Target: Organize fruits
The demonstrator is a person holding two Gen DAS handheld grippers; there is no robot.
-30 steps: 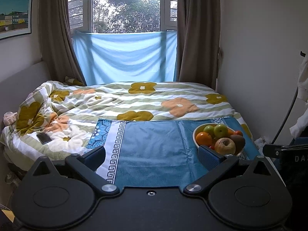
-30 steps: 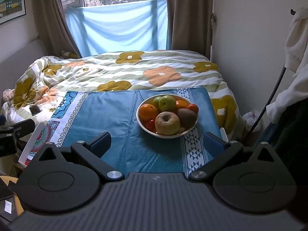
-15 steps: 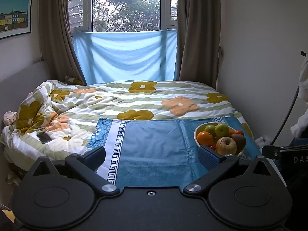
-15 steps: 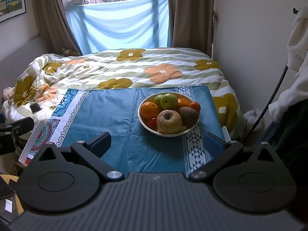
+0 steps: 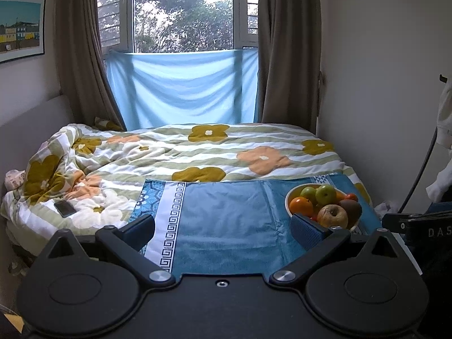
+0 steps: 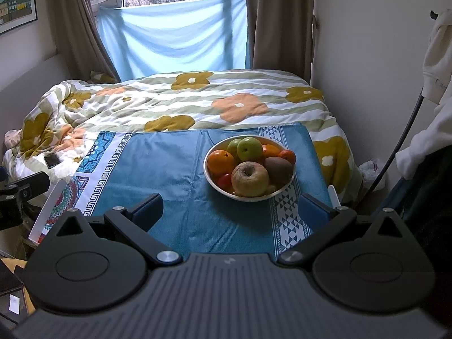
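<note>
Easing closer and higher over the bowl (image 6: pixel 226 192) since a second ago, on the right side; barely shifting on the left. Sitting heaped with fruits (image 6: pixel 250 179) on the blue cloth (image 6: pixel 169 163) at the bed's foot. Holding both right tool (image 6: pixel 234 206) and left tool (image 5: pixel 226 227) wide apart, gripping nothing. Fitting either a sorting underway or fruit already gathered.

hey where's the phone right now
The phone lies on the flowered quilt at the far left of both wrist views, just left of the blue cloth, well away from the fruit bowl.
</note>
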